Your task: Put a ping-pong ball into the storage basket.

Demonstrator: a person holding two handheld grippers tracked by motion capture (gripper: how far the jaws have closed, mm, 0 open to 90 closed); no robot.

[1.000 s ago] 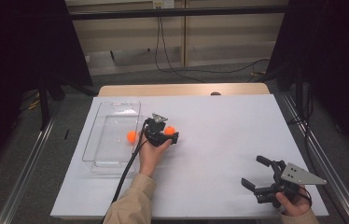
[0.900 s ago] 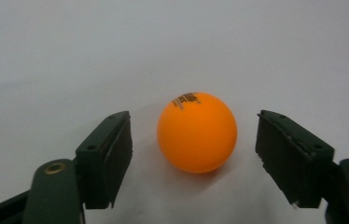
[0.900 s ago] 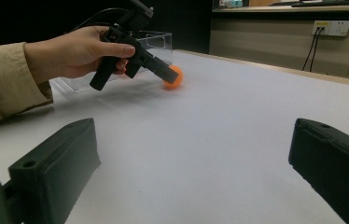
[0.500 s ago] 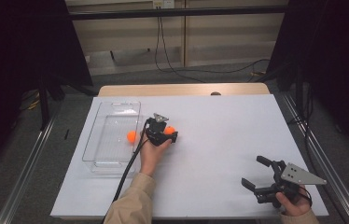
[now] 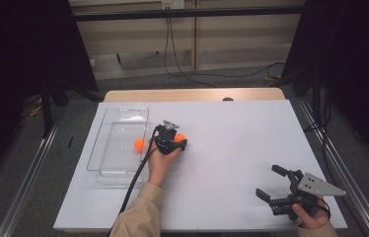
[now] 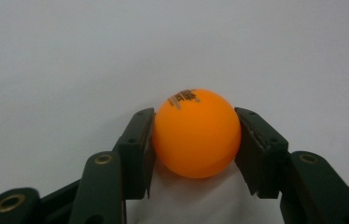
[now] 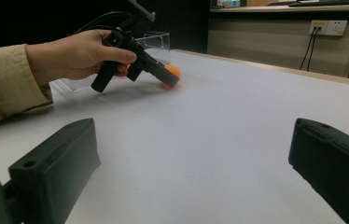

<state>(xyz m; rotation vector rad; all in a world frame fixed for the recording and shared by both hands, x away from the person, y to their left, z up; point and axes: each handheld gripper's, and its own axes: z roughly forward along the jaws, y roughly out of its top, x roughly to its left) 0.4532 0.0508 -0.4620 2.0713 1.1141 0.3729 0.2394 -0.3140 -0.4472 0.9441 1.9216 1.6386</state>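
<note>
Left gripper jaws just closed onto orange ping-pong ball on table, ready to lift, probably into clear tray; right gripper wide, holding nothing

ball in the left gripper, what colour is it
Orange, with small dark print on top; the ball shows best in the left gripper view.

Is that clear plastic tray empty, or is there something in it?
Not empty. The high view shows one orange ball lying inside the clear tray, near its right wall. A second ball is outside on the table.
</note>
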